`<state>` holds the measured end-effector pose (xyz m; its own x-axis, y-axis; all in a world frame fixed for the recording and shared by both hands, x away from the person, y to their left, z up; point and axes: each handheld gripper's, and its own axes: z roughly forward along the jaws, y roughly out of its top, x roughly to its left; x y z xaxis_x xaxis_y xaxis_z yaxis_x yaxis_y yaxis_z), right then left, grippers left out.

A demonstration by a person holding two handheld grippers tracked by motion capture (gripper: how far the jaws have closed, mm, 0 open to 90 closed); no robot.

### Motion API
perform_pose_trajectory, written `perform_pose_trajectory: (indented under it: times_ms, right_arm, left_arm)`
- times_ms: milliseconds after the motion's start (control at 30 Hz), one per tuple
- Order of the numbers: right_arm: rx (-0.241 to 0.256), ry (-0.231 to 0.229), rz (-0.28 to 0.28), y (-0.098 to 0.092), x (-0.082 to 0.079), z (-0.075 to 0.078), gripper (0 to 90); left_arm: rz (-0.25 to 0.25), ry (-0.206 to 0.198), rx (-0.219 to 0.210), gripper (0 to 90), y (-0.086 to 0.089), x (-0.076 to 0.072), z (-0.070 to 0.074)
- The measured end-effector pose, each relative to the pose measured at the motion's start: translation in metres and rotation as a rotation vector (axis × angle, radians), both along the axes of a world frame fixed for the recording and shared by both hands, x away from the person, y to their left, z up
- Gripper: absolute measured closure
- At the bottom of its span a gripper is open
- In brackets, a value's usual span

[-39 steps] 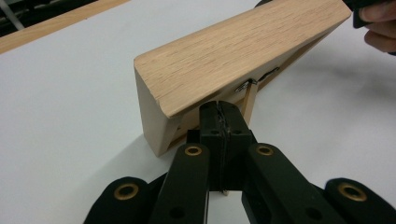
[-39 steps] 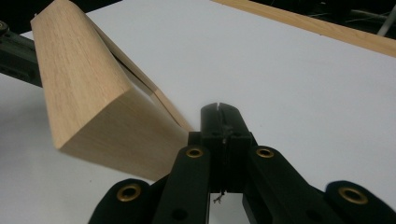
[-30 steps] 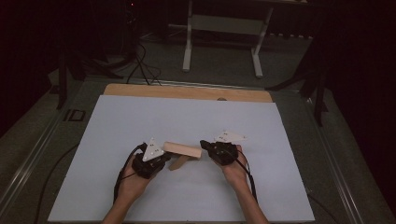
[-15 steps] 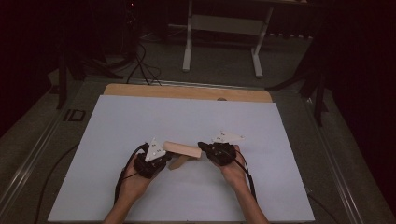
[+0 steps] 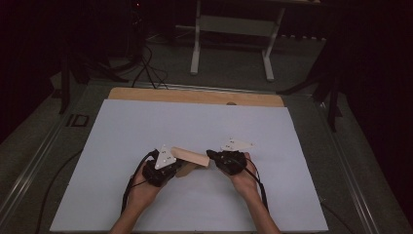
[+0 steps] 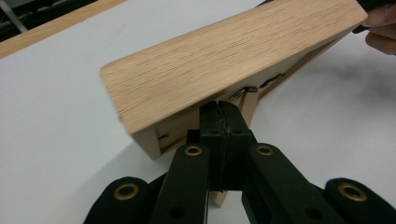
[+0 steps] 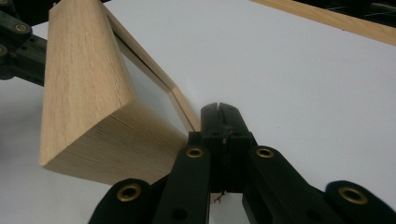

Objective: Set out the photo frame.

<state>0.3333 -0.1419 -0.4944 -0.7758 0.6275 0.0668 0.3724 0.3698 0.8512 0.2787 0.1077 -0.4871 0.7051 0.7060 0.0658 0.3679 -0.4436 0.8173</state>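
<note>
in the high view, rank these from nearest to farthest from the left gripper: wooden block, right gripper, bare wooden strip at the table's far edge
1. wooden block: touching the left gripper, just to its right.
2. right gripper: at the block's other end.
3. wooden strip: far edge of the table, well beyond both.

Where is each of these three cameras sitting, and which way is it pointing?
High view: above the table's near side, looking forward and down; forearms and both hand-held grippers show, left gripper, right gripper.
Left gripper view: rides that gripper, facing the wooden box; black jaws.
Right gripper view: likewise, box at left.
All share the box and white table.
</note>
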Motion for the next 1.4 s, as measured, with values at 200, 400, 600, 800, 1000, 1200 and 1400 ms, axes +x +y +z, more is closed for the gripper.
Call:
perform_pose_trajectory:
  times_ms: [200, 400, 600, 800, 1000, 1200, 1400]
  right_arm:
    - [-0.003, -0.002, 0.005, 0.0, -0.002, 0.0, 90.0]
    - [-0.011, -0.01, 0.016, 0.001, -0.005, 0.0, 90.0]
    - [-0.016, -0.009, 0.021, 0.002, -0.008, 0.001, 90.0]
    - [-0.013, -0.013, 0.033, 0.002, -0.012, 0.0, 90.0]
    - [-0.017, -0.017, 0.045, 0.004, -0.015, 0.001, 90.0]
    - [-0.019, -0.019, 0.055, 0.006, -0.018, 0.001, 90.0]
    - [-0.019, -0.017, 0.059, 0.007, -0.02, 0.001, 90.0]
  left_arm:
    - [-0.009, 0.0, 0.003, 89.6, -0.003, 0.0, 0.0]
    - [-0.026, -0.003, -0.002, 89.5, -0.008, -0.003, 0.001]
    - [-0.041, -0.001, 0.005, 89.5, -0.013, -0.004, 0.001]
    - [-0.042, 0.005, 0.011, 89.5, -0.014, -0.003, -0.001]
    - [-0.037, 0.004, 0.01, 89.5, -0.013, -0.002, -0.001]
    - [-0.036, 0.004, 0.011, 89.5, -0.013, -0.002, -0.001]
    - [-0.044, 0.005, 0.013, 89.5, -0.015, -0.004, -0.001]
